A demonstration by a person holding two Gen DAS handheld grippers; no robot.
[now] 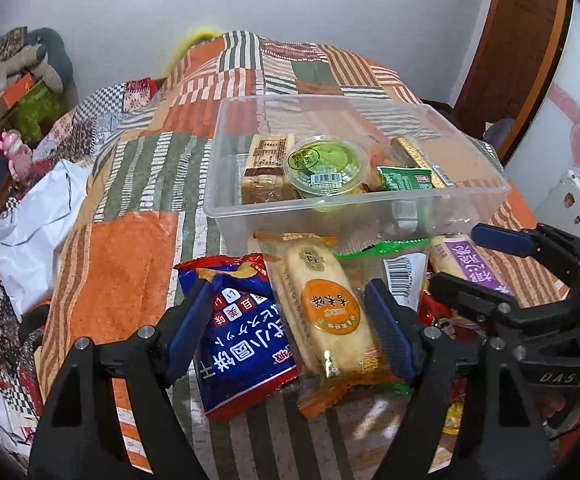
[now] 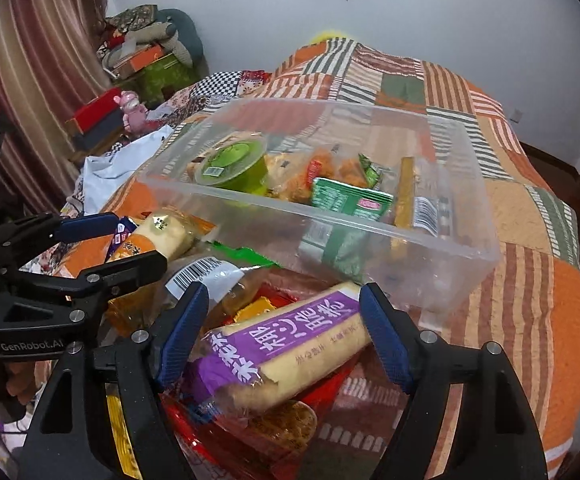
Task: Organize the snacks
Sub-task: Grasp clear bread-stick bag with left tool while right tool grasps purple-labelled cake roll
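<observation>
A clear plastic box [image 1: 290, 224] stands on the patchwork bedspread [image 1: 129, 264] and holds a green jelly cup [image 1: 324, 168], a brown cake pack, a green sachet and other snacks. In front of it lies a heap of loose snacks. My left gripper [image 1: 290, 320] is open over a blue packet [image 1: 241, 344] and an orange rice-cracker pack [image 1: 326, 308], which lies between its fingers. My right gripper [image 2: 283, 328] is open, with a purple-labelled cracker pack [image 2: 290, 344] lying slantwise between its pads. In each wrist view the other gripper shows at the side.
Under the purple pack lies a red packet [image 2: 249, 440], next to a barcoded clear bag [image 2: 209, 280]. A white plastic bag [image 1: 37, 232] lies left of the box. Stacked boxes and a pink figure [image 1: 15, 152] crowd the far left. A wooden door [image 1: 522, 40] stands at the right.
</observation>
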